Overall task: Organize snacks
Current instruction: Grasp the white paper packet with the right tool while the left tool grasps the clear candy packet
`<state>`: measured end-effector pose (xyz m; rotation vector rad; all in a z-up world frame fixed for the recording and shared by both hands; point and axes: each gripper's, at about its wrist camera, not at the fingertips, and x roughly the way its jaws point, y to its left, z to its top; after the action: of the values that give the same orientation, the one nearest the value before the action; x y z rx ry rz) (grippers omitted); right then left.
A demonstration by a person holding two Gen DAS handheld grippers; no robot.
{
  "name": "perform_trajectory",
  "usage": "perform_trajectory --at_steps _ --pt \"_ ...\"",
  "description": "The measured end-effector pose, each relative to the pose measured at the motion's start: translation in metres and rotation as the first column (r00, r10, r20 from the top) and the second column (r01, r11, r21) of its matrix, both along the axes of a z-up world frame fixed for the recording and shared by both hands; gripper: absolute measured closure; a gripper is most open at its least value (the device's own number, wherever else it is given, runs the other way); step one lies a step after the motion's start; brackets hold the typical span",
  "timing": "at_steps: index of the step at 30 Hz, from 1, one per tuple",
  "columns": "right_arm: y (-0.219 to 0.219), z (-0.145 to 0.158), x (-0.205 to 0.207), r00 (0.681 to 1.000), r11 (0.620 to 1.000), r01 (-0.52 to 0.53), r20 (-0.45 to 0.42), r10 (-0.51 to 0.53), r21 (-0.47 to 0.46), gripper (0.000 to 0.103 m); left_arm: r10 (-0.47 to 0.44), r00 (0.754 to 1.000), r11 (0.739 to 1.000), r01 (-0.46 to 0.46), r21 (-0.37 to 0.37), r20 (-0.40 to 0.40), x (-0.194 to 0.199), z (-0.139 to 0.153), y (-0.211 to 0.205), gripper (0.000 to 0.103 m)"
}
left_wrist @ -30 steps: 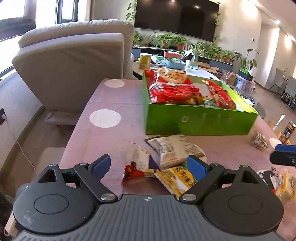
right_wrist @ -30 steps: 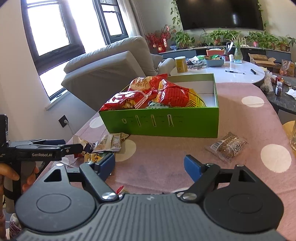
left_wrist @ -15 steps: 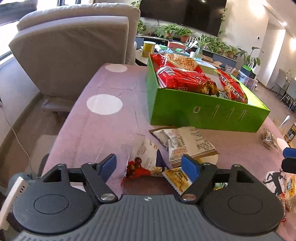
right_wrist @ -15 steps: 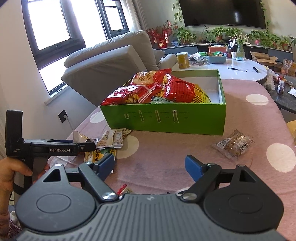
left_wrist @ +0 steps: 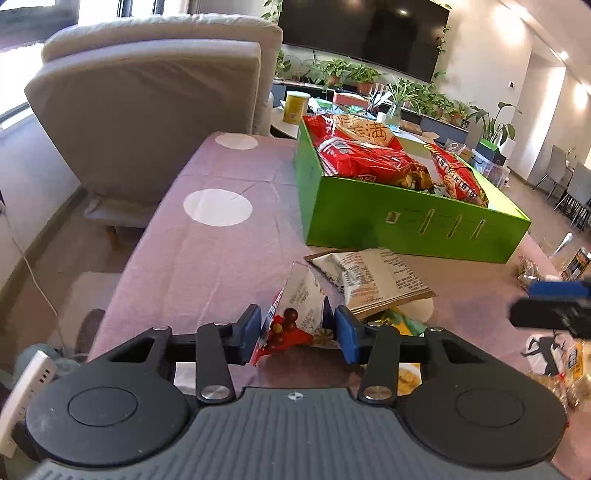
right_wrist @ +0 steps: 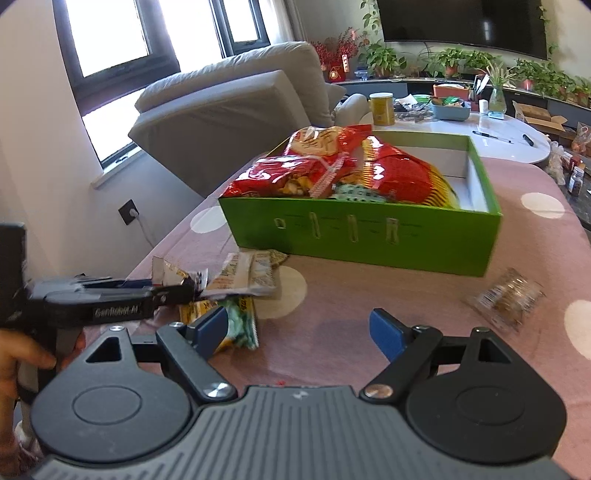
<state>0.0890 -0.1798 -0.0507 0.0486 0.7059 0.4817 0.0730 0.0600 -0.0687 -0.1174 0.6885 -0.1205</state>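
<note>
Both views are well lit by daylight. In my right wrist view the windows are blown out to white, with no detail in the panes. In my left wrist view ceiling spots glare on the far wall, and the television screen carries small reflections. The worktop is evenly lit; the green box casts a soft shadow at its base. Fisheye distortion bends the walls and the sofa toward the edges, and the corners vignette dark. Motion blur smears the clear packet at right and my other hand-held gripper.
</note>
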Motion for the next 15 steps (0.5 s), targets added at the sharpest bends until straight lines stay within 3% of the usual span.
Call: perform_trajectory --at_steps 10,13,15 --pt "0.066 -0.007 0.038 0.998 0.997 -0.002 -0.056 -0.002 -0.074 0.037 -0.034 0.999 0.999 0.034 -0.026 0.022 -0.016 0.001 0.015 0.062" --pt "0.078 -0.013 0.045 0.997 0.996 -0.001 -0.079 -0.006 -0.088 0.037 -0.025 1.000 0.999 0.026 -0.040 0.019 -0.015 -0.003 0.016 0.047" --pt "0.082 -0.016 0.049 0.996 0.995 0.007 -0.087 -0.016 -0.100 0.037 -0.025 0.999 0.998 0.026 -0.048 0.022 -0.012 -0.005 0.016 0.044"
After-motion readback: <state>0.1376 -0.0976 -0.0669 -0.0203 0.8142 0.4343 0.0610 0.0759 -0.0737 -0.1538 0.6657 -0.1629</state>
